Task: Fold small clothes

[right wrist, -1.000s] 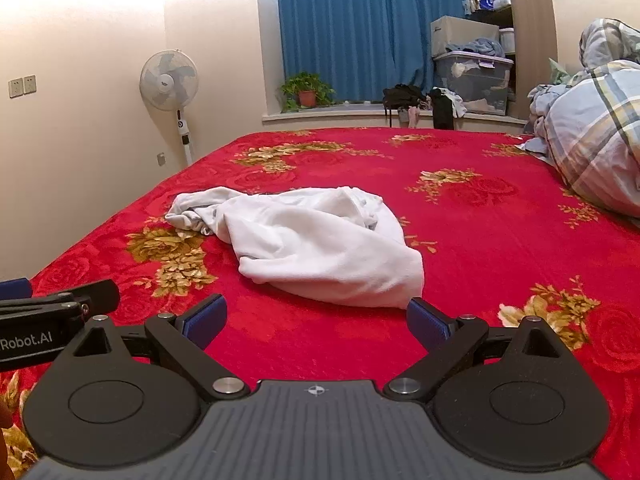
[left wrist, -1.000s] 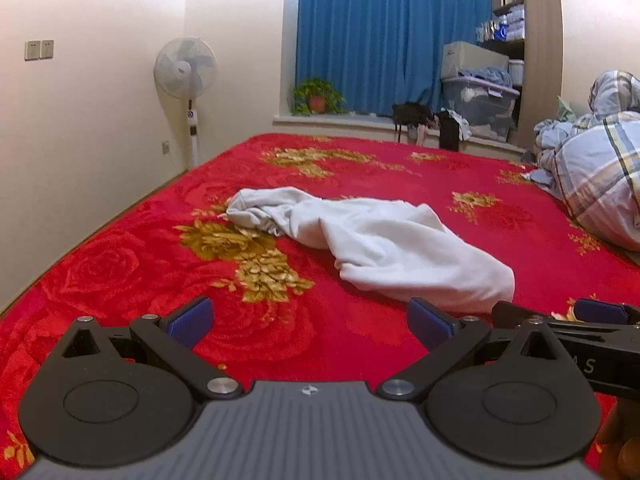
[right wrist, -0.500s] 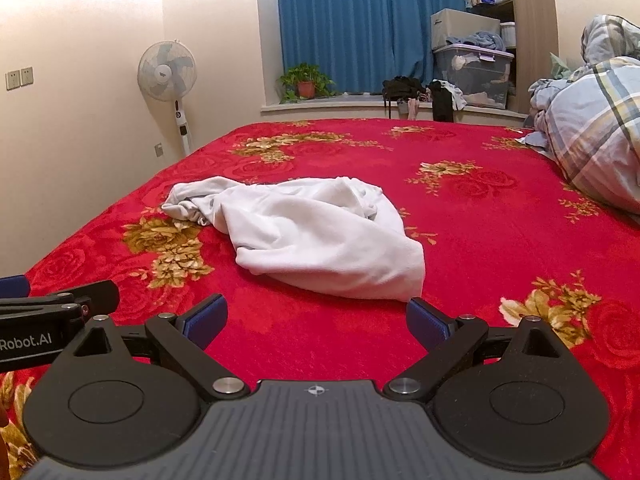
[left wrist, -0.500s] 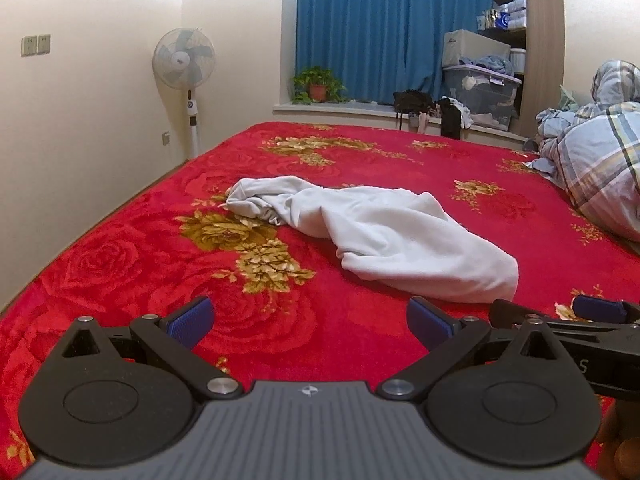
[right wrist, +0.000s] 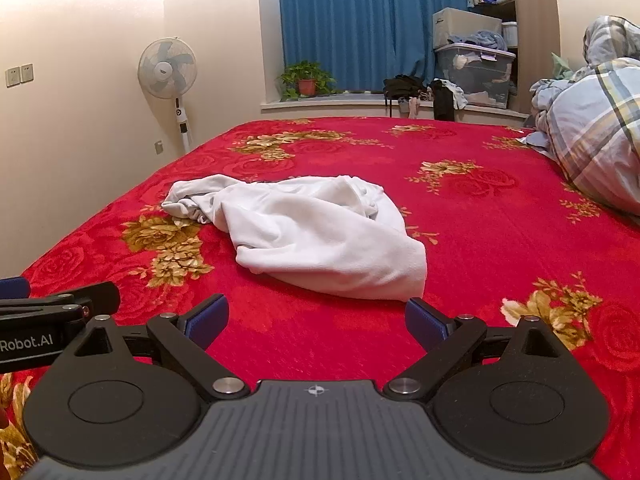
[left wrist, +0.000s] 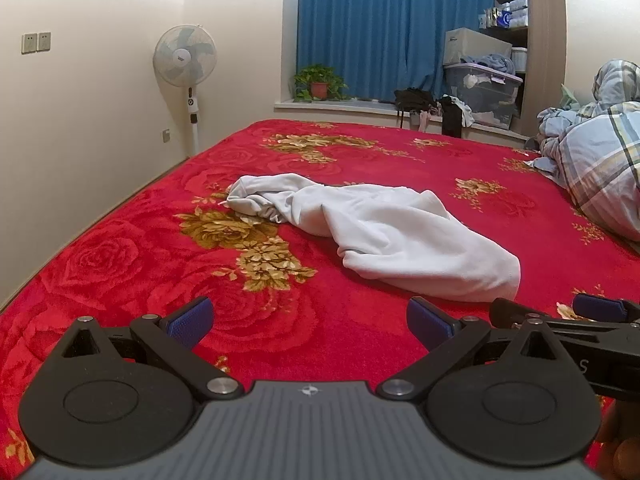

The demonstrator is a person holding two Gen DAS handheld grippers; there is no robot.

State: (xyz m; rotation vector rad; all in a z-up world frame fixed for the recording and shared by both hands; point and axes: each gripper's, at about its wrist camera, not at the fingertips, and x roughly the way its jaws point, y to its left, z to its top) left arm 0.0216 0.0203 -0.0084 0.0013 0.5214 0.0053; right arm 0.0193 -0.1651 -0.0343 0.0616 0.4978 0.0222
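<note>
Left wrist view: the left hand-held gripper [left wrist: 308,320] hangs low over the red flowered bed [left wrist: 132,264], its blue-padded fingers spread wide with nothing between them. A crumpled white garment [left wrist: 384,236] lies on the bed ahead and slightly right, apart from the fingertips. The right hand-held gripper [left wrist: 560,314] pokes in at the lower right, near the garment's closest corner. A standing fan [left wrist: 185,60] is by the wall, and a plaid quilt [left wrist: 600,168] is heaped at the right.

Right wrist view: the right hand-held gripper [right wrist: 316,320] is likewise spread apart and empty, just short of the white garment [right wrist: 320,236], which lies straight ahead. The left hand-held gripper [right wrist: 60,304] shows at the left edge. Blue curtains [right wrist: 352,20] hang behind the bed [right wrist: 500,240].
</note>
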